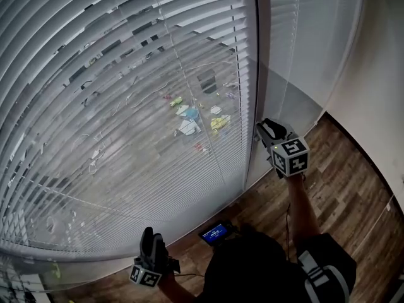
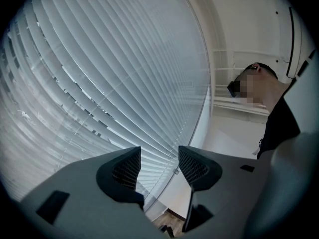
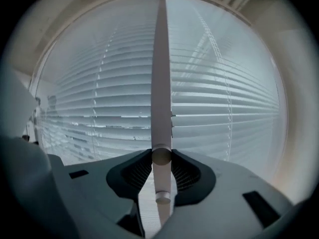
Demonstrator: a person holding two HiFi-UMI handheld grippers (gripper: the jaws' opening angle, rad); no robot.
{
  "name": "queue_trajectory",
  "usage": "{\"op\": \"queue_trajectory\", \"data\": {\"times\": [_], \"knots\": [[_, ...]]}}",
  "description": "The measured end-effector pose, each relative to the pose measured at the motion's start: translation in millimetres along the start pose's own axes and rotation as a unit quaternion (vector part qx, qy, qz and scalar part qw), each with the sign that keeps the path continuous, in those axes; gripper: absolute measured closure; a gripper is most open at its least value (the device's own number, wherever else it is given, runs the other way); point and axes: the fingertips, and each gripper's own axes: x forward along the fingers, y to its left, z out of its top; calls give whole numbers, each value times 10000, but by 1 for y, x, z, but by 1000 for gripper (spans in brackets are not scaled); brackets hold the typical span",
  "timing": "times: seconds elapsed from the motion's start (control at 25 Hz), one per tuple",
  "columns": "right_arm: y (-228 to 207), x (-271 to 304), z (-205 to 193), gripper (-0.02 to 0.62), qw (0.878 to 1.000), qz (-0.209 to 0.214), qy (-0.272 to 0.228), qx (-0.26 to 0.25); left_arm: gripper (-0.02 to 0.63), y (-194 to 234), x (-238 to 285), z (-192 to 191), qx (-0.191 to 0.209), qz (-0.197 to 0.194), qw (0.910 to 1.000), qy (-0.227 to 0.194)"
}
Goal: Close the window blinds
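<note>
The right claw (image 3: 161, 159) is pinching the white wand (image 3: 161, 78) that hangs beside the window blinds (image 1: 120, 100). The left claw (image 2: 159, 164) is spread and empty, low near the wooden floor (image 1: 341, 188).

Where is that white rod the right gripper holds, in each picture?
Head view: rod, thin line down the blind's right edge to the right gripper.
Left gripper view: cannot tell it from the blind's edge.
Right gripper view: rod upright at centre, between shut jaws.
Shared landmark: the blind slats.
</note>
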Motion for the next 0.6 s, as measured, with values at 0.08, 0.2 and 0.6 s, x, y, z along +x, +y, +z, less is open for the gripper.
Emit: {"op": "queue_trajectory", "data": {"times": [0.08,0.2,0.6], "knots": [[-2,0,-1,466,9977,235,-27,642,354,0,1,-1,-11,-9,10000,9],[-3,-1,-1,466,9886,525,-78,1409,353,-1,1,1,-30,-12,10000,15],[-1,0,-3,465,9598,1274,-474,2457,354,-4,3,-1,-52,-54,10000,63]]}}
